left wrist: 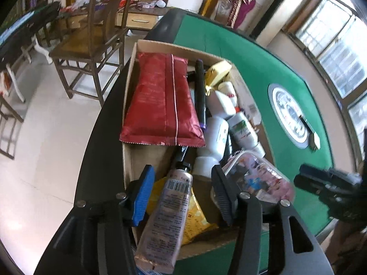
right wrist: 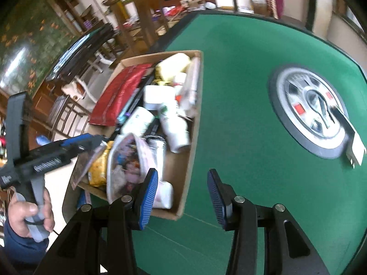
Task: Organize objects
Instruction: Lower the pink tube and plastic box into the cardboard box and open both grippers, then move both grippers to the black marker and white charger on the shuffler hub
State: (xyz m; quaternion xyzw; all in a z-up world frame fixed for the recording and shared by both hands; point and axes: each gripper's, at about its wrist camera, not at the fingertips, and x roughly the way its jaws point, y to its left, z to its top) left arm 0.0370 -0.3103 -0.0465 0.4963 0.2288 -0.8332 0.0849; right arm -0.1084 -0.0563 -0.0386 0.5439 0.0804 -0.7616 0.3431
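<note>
An open cardboard box point(left wrist: 174, 45) on the green table is packed with a red foil packet point(left wrist: 160, 100), white bottles point(left wrist: 218, 133), a black pen and a patterned clear pouch point(left wrist: 257, 176). A pale tube with a barcode point(left wrist: 165, 215) lies tilted at the box's near end, its crimped end over the near wall. My left gripper point(left wrist: 182, 181) is open around this tube and its pads do not press it. My right gripper point(right wrist: 182, 174) is open and holds nothing, above the box's point(right wrist: 190, 160) near right corner. It shows blurred in the left wrist view, right gripper point(left wrist: 321, 183).
A round wheel-like disc point(right wrist: 309, 112) sits in the middle of the green felt, with a small white and black piece point(right wrist: 353, 146) at its rim. A hand point(right wrist: 34, 210) holds the left gripper's handle. A wooden chair point(left wrist: 91, 52) stands beyond the table's black edge.
</note>
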